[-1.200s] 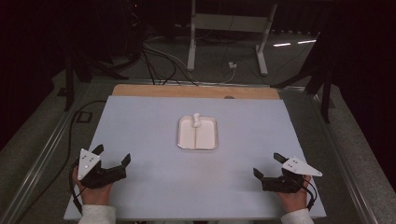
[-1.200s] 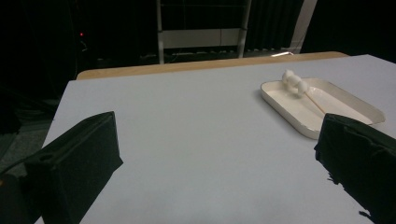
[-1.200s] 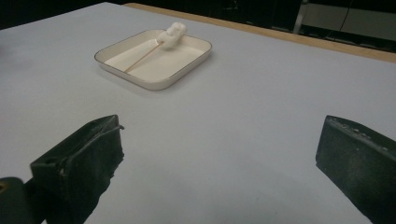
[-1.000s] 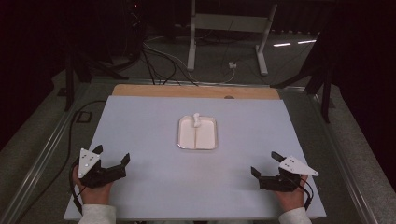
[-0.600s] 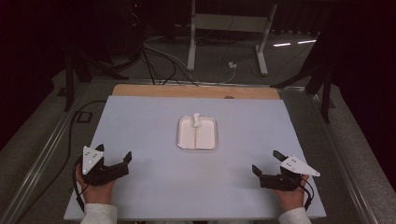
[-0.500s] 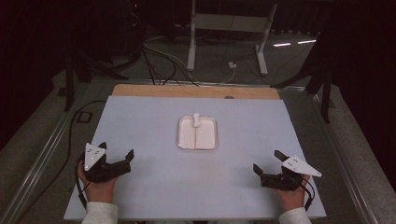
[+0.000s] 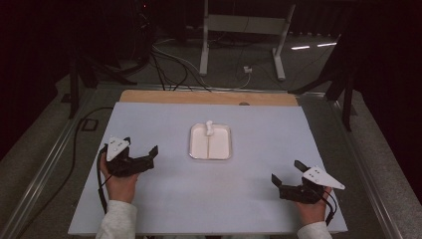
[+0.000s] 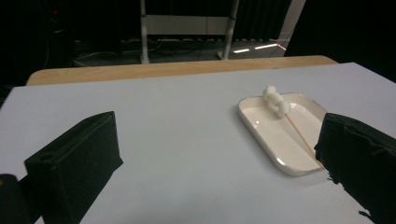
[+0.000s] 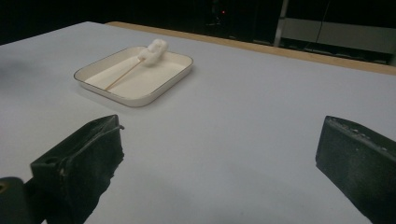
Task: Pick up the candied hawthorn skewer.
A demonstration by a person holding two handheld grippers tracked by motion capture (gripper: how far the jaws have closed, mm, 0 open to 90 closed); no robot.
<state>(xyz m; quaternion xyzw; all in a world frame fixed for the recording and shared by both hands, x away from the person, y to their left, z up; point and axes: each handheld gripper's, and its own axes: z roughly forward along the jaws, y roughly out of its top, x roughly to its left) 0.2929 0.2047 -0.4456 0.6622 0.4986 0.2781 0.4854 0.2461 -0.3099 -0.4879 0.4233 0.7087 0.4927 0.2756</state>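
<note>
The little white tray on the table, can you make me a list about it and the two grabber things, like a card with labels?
tray: white tray, shallow, rounded corners, near the middle of the table
in the tray: a thin wooden stick with white fluffy lumps at its far end, resting by the far rim
left gripper: left gripper open, holding nothing, apart from the tray
right gripper: right gripper open, holding nothing, apart from the tray
nearer the tray: the left gripper
far edge: a wooden strip
</note>
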